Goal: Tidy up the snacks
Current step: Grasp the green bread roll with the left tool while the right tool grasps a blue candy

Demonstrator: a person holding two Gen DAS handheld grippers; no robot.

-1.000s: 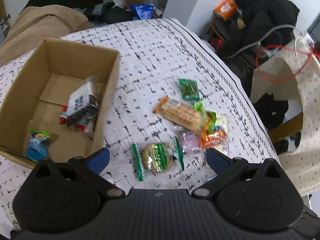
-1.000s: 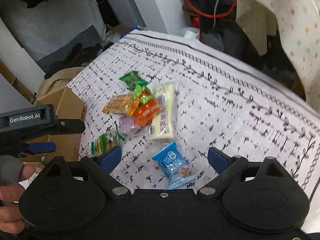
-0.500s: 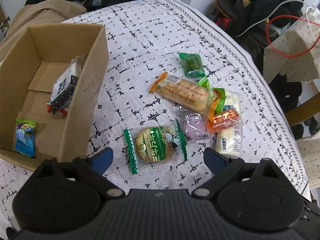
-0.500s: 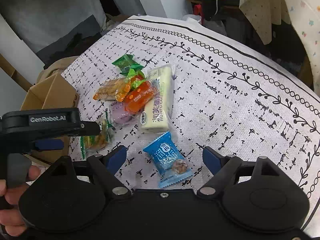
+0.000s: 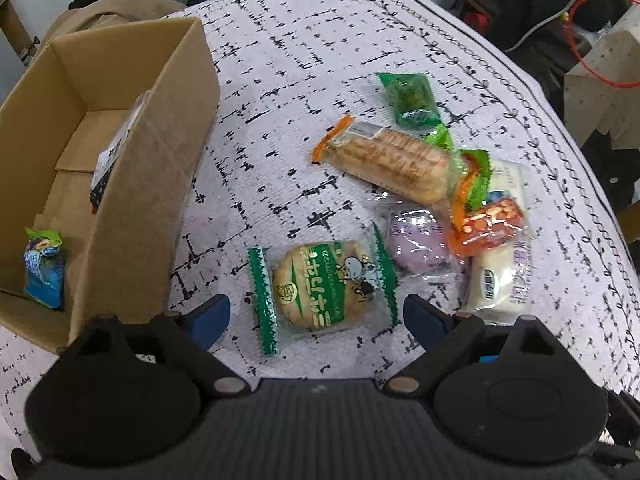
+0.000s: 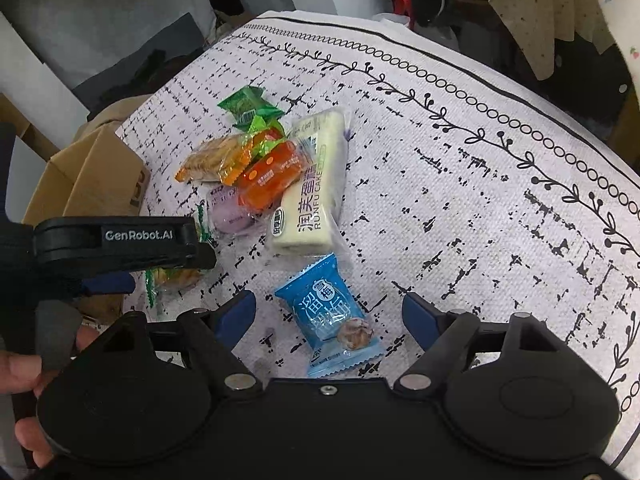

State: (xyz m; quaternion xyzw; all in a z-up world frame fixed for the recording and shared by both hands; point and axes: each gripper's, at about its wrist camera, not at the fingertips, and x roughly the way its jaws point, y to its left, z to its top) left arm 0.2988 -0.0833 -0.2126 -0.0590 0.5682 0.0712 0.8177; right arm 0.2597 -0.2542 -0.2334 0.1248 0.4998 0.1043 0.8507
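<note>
I'm over the bench [image 5: 320, 40] now, both grippers pointing steeply down at the snack pile. My left gripper [image 5: 316, 316] has its jaws wide and closing, with the round green-striped biscuit pack [image 5: 322, 286] lying flat between the blue pads, nothing pressing on it. My right gripper [image 6: 328, 314] is closing too, jaws fairly wide, the blue candy packet [image 6: 330, 316] lying between its tips, pads clear of it. Taking the cardboard box [image 5: 152, 184] as my mark: the biscuit pack sits just to its right, the purple wrapped bun [image 5: 418, 240] is further right, touching the biscuit pack's edge. Beyond that the orange-ended cracker pack [image 5: 384, 160], the orange-red packet [image 5: 486, 226] and the long white cake roll [image 5: 504, 272] lie heaped together, the green packet [image 5: 410, 98] farthest from the box. Inside the box, a blue-and-green packet [image 5: 42, 268] leans at the near wall and a black-and-white pack [image 5: 110, 164] stands against the right wall
</note>
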